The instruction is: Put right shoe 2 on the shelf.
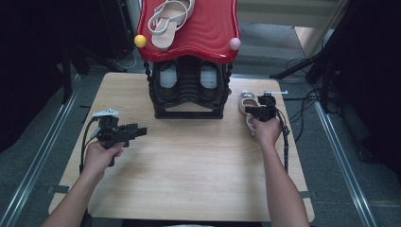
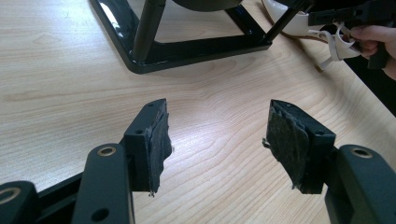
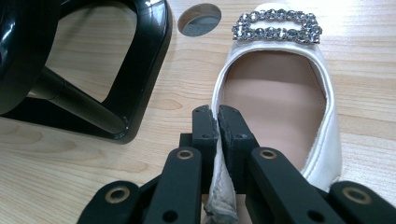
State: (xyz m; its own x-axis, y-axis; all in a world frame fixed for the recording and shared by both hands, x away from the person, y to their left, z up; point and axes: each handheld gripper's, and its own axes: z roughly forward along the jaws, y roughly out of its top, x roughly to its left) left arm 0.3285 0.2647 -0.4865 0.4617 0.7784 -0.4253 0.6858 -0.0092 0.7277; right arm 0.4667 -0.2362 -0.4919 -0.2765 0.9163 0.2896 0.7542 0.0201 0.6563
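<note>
The right gripper (image 3: 218, 122) is pinching the side wall of a cream flat shoe (image 3: 275, 88), its fingers pressed together on the leather edge, one inside the shoe and one outside. The shoe, with a sparkling buckle (image 3: 278, 25) on its toe, is lying on the wooden surface (image 1: 198, 165) just beside the right foot of the black shoe rack (image 1: 188, 90), and I cannot tell whether it is lifting off the wood yet.

Up on the rack's red top shelf (image 1: 208, 33), a matching pale shoe (image 1: 168, 21) is already resting on its own, so I am judging that half of the job is done and this second shoe is the one going up next to it. The grasp looks settled; what is remaining is the lift, the carry over the rack and the setting down on the red shelf, where there is bare room to the right of the first shoe.

The left gripper (image 2: 217, 135) is hanging idle over the bare wood on the left side, well apart from the shoe, its fingers spread wide with nothing between them. In its view the rack's base is sitting ahead and the other hand is working farther off.
</note>
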